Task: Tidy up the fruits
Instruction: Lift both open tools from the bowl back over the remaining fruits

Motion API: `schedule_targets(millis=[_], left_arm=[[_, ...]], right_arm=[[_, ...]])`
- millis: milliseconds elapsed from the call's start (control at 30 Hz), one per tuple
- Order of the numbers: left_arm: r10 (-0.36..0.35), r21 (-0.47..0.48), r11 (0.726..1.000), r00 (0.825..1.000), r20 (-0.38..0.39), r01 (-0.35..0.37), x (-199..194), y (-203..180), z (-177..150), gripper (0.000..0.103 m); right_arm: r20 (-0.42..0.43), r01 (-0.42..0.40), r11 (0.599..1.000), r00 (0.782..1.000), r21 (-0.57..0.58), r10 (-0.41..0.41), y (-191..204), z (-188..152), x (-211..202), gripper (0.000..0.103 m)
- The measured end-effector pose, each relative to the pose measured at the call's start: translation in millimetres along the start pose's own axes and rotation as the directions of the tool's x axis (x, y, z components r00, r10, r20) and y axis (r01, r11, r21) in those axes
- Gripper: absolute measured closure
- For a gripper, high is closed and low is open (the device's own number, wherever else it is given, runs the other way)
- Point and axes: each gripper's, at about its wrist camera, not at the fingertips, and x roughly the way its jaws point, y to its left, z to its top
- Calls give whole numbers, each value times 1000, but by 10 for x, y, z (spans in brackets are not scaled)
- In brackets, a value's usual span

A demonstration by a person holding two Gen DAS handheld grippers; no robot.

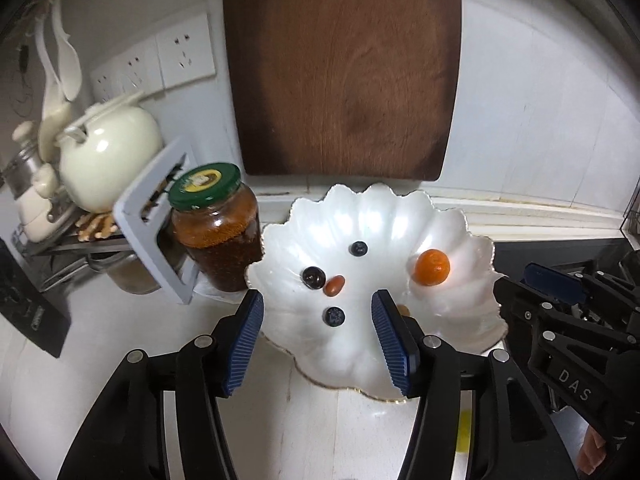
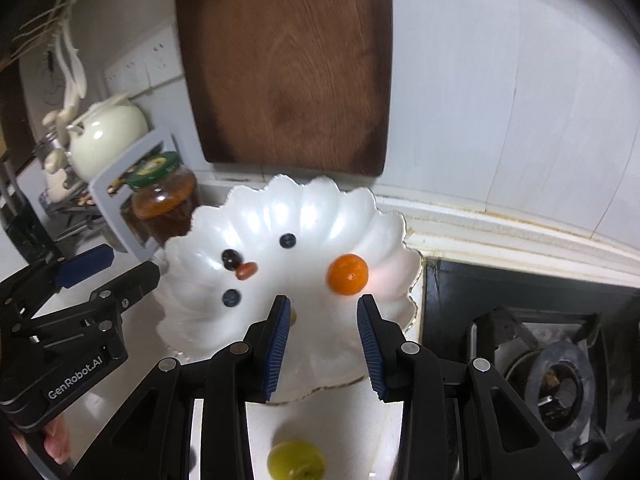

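Observation:
A white shell-shaped dish [image 1: 360,216] [image 2: 304,204] sits on the counter. In it lie an orange kumquat [image 1: 432,267] [image 2: 347,274], two blueberries [image 1: 359,248] [image 1: 334,316], a dark grape [image 1: 313,277] [image 2: 231,259] and a small red-brown fruit [image 1: 334,285] [image 2: 246,270]. My left gripper [image 1: 318,302] hovers open over the dish's near part, nothing between its pads. My right gripper [image 2: 323,306] is open just in front of the kumquat, empty. A small yellowish fruit peeks out beside one right finger [image 2: 280,320]. A green fruit [image 2: 296,460] lies on the counter below.
A brown wooden board [image 1: 344,68] leans on the tiled wall behind the dish. A green-lidded jar [image 1: 216,232], a grey holder [image 1: 156,220] and a cream teapot [image 1: 108,152] crowd the left. A black gas hob [image 2: 552,360] lies to the right.

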Motion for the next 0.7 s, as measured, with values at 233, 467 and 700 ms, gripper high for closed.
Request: schedule_targets(millis=[233, 467, 700], left_arm=[[0, 18, 1000, 998, 58, -1, -387, -15, -72, 47], [-8, 13, 1000, 994, 109, 6, -779, -52, -170, 47], [3, 14, 1000, 989, 149, -5, -1090, -126, -286, 47]], right_arm=[[56, -28, 1000, 998, -10, 28, 46, -62, -353, 67], [99, -54, 998, 994, -15, 55, 48, -143, -672, 67], [144, -75, 997, 987, -17, 76, 29, -233, -977, 67]])
